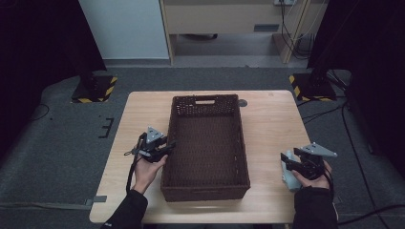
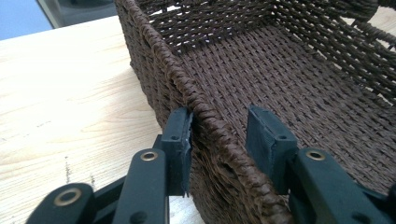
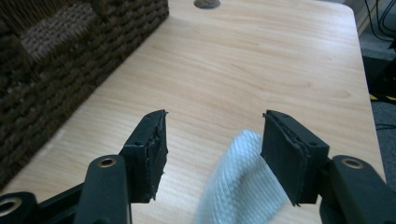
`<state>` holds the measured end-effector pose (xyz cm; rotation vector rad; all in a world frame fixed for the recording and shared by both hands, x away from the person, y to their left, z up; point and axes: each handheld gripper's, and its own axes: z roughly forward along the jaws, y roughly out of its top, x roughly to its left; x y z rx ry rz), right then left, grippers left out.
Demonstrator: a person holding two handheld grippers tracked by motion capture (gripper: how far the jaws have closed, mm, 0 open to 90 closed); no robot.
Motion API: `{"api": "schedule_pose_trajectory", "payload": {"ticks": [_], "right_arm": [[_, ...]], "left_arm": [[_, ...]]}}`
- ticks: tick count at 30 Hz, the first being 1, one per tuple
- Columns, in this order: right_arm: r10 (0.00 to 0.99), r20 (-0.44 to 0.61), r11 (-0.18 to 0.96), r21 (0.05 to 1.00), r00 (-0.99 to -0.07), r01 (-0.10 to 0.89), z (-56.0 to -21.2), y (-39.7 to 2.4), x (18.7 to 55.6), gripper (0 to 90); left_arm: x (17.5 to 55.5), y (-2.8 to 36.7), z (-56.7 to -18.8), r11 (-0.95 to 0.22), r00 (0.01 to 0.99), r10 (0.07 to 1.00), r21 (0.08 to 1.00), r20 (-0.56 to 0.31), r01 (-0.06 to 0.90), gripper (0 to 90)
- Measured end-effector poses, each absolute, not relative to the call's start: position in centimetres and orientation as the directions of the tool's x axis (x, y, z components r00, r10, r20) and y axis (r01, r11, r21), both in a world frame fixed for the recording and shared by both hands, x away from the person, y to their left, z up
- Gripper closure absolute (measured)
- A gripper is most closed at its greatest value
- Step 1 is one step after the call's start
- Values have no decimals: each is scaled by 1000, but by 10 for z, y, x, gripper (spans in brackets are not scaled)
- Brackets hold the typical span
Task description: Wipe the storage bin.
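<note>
a light wooden worktop (image 1: 272, 119) carries a big dark brown woven basket (image 1: 205, 138), sitting in the middle with nothing inside. the left gripper (image 2: 219, 135) is at the basket's left wall, its jaws spread with one on each side of the rim, the outer one touching it and the inner one a little apart. the right gripper (image 3: 212, 140) is near the right edge, jaws spread over a small pale blue cloth (image 3: 243, 186). if the left jaws close on just a bit of rim, the basket could tip or slide. the soft cloth could slip out if pinched at its edge.
</note>
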<state>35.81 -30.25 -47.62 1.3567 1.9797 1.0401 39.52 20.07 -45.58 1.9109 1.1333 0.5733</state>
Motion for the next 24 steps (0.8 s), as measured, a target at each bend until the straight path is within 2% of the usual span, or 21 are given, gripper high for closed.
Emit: {"api": "schedule_pose_trajectory", "payload": {"ticks": [8,12,16,22,24], "right_arm": [[934,9,217,780,-357,587,-489,-311,347,431],[933,19,222,756,-359,616,-494,-310,342,480],[931,20,234,735,-366,636,-499,-312,336,561],[924,48,251,670,-378,699,-506,-313,336,780],[919,71,244,668,-387,703,-503,-314,337,826]], "left_arm": [[396,201,-456,-251,489,872,826,-33,504,591],[396,201,-456,-251,488,872,825,-34,506,591],[396,201,-456,-251,487,873,824,-34,507,590],[396,202,-455,-246,489,871,821,-45,514,586],[396,202,-456,-240,488,871,821,-53,518,584]]}}
